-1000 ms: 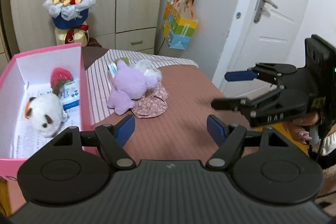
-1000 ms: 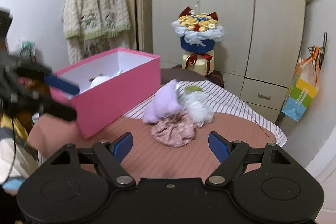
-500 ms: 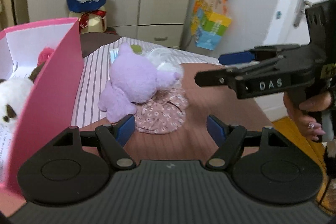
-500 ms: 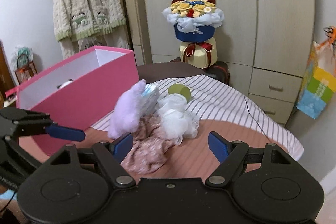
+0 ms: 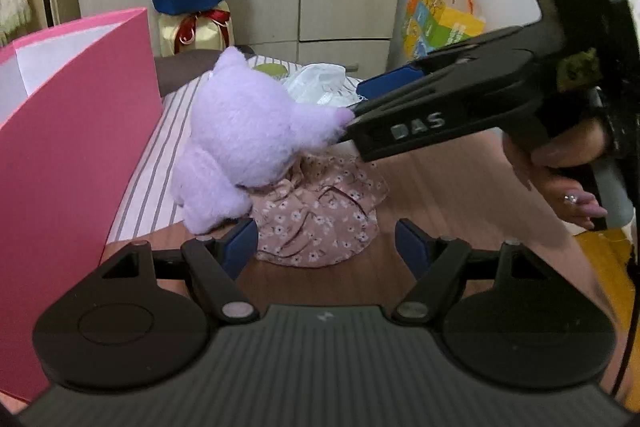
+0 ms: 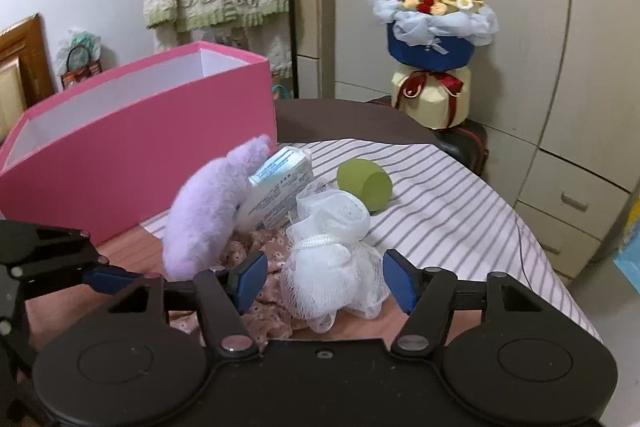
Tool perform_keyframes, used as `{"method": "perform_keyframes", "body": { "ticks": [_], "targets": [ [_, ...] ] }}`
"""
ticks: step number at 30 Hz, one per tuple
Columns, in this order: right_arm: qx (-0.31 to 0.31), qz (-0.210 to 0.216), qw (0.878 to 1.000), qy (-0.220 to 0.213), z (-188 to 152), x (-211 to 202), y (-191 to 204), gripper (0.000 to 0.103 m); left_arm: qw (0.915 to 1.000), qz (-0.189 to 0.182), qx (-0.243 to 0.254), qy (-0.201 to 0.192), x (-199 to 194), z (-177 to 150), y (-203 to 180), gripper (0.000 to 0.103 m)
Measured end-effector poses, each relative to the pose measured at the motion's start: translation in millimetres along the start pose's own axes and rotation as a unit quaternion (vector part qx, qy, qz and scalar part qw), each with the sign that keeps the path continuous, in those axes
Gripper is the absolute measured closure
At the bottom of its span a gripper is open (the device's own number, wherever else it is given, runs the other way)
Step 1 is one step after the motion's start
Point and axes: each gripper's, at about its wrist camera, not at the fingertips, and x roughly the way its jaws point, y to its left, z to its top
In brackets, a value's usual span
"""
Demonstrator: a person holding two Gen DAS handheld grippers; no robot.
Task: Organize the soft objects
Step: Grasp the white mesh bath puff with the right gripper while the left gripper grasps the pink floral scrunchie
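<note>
Right tongs angled down, closing around white mesh pouf, left tongs open, empty, over floral cloth

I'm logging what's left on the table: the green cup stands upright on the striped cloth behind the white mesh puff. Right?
Not quite. The green cup lies on its side, as the right wrist view shows. It is on the striped cloth, behind the white mesh puff.

Soft, even indoor light filled both views, casting only faint shadows. Fisheye bending curved the tall beige wardrobe doors and darkened the corners. The black plastic right gripper looked motion-blurred.
</note>
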Motion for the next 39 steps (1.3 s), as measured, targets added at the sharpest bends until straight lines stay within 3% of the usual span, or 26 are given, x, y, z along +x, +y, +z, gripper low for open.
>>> {"method": "perform_keyframes", "body": {
  "ticks": [4, 11, 13, 14, 17, 19, 22, 25, 33, 39],
  "targets": [
    [-0.011, 0.007, 1.0, 0.0, 0.1, 12.2, -3.3, 0.027, 0.9996, 0.025, 0.0, -0.011, 4.0, -0.1, -6.5, 0.027],
    [0.022, 0.017, 1.0, 0.003, -5.7, 21.7, -16.8, 0.029, 0.9986, 0.052, -0.002, -0.011, 15.5, 0.6, -8.0, 0.025],
    [0.03, 0.022, 0.999, 0.004, -7.3, 22.6, -18.2, 0.052, 0.9981, 0.061, 0.003, -0.012, 18.4, -0.4, -9.1, 0.026],
    [0.032, 0.023, 0.999, 0.005, -8.2, 22.6, -18.2, 0.056, 0.9979, 0.064, 0.002, -0.01, 19.6, -0.8, -9.1, 0.027],
    [0.029, 0.022, 0.999, 0.001, -10.6, 18.9, -12.6, 0.067, 0.9977, 0.065, -0.017, -0.009, 19.6, -0.9, -5.6, 0.045],
    [0.023, 0.019, 1.0, -0.004, -12.0, 14.2, -7.0, 0.075, 0.9975, 0.067, -0.019, -0.011, 18.3, 0.1, -4.3, 0.07],
    [0.02, 0.007, 1.0, -0.012, -14.1, 4.9, 3.5, 0.079, 0.9974, 0.064, -0.027, -0.017, 14.9, -2.6, -0.7, 0.089],
    [0.031, -0.006, 0.999, -0.017, -16.9, -5.2, 11.5, 0.082, 0.9978, 0.052, -0.031, -0.027, 8.5, -6.0, 2.2, 0.094],
    [0.062, -0.053, 0.996, -0.029, -21.0, -36.9, 28.1, 0.082, 0.9987, 0.021, -0.002, -0.047, -20.4, -14.1, -3.9, 0.095],
    [0.103, -0.079, 0.991, -0.026, -28.9, -56.7, 37.1, 0.082, 0.9993, -0.014, -0.015, -0.03, -34.2, -22.7, 4.6, 0.095]
  ]
}}
